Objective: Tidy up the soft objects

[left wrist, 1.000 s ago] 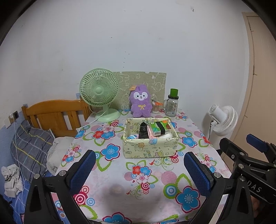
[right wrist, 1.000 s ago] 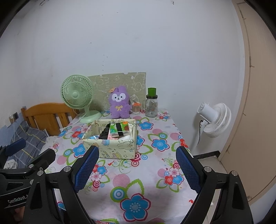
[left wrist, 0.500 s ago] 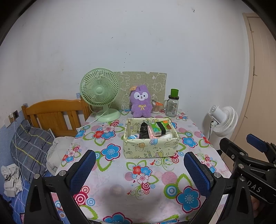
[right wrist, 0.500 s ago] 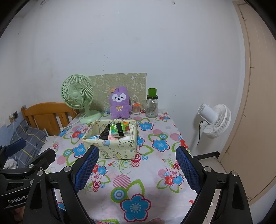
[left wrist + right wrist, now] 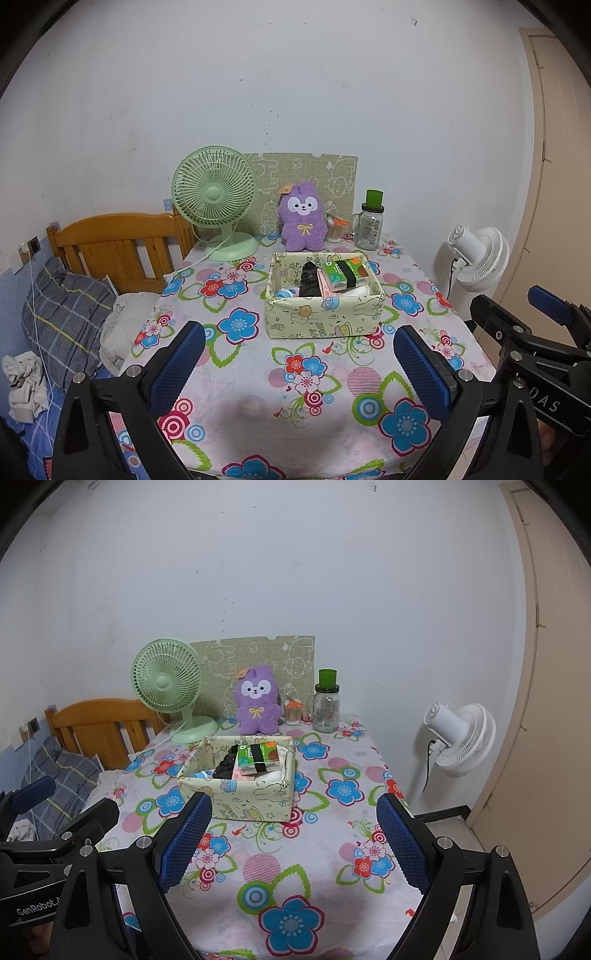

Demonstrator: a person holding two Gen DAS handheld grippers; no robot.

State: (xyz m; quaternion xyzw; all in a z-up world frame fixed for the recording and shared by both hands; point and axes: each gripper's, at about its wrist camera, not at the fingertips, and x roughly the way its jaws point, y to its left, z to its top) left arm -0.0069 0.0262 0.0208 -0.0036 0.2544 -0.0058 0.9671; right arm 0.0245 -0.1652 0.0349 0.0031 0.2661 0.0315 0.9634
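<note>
Green desk fan [image 5: 215, 197], upright at counter's [image 5: 258, 402] far left. Glass jar [image 5: 369, 229] with green lid, far right. White floor fan [image 5: 478, 254], beside counter. Wooden headboard [image 5: 110, 243]; plaid pillow [image 5: 62, 314] below it.

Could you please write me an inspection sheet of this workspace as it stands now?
Surface: table under a flowered cloth, near half bare.
Job's things: purple plush toy upright at the back; fabric box mid-table holding a tissue pack and a dark item.
Clutter: green desk fan, glass jar, patterned board against the wall.
Grippers: left gripper and right gripper both open, empty, above the near edge.
Cables: fan cord across the cloth.
Surroundings: wooden headboard, pillow, white floor fan, door.
</note>
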